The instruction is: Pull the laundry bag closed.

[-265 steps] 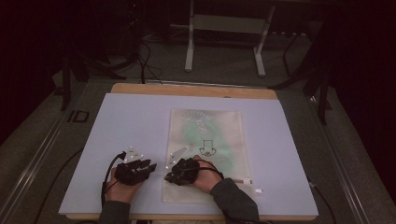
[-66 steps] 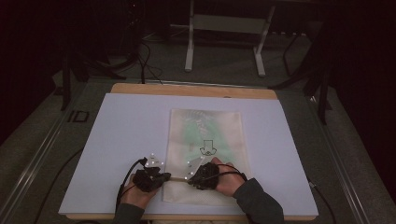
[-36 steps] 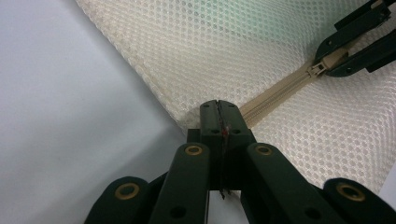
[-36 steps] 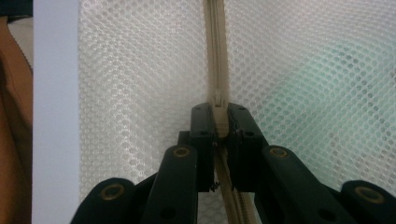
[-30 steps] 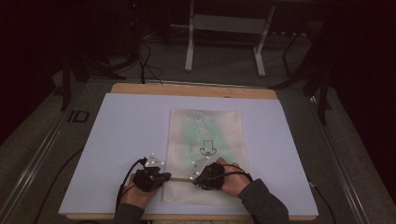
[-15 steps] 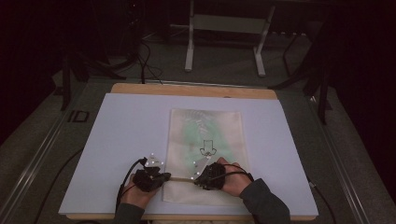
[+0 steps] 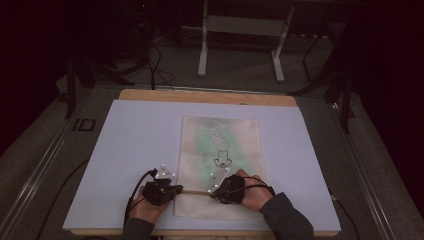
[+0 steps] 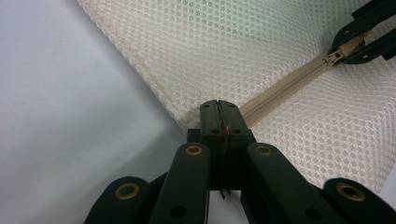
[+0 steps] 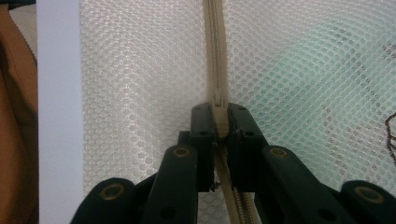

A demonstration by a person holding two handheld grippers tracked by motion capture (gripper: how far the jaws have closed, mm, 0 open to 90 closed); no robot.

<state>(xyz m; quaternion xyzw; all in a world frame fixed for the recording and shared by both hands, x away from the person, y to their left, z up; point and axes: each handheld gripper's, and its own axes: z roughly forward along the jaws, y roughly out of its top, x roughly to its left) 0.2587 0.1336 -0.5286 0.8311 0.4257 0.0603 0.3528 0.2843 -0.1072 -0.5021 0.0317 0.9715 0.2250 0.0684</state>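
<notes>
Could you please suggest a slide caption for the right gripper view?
Right claw shut on the zipper pull of a cream mesh bag.

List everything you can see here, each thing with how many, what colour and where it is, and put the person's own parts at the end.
mesh bag: one, cream with green showing through, flat on the board's middle, long side running away from the person
zipper: one, beige, across the bag's near end
zipper pull: one, beige, between the right gripper's jaws
board: one, pale lilac-white, covering the table
table: one, wood edge showing at the far side
metal stand: one, grey, on the floor beyond the table
left gripper: one, black, shut on the bag's edge at the zipper's end
right gripper: one, black, shut on the zipper pull
hands: two, at the near edge
</notes>
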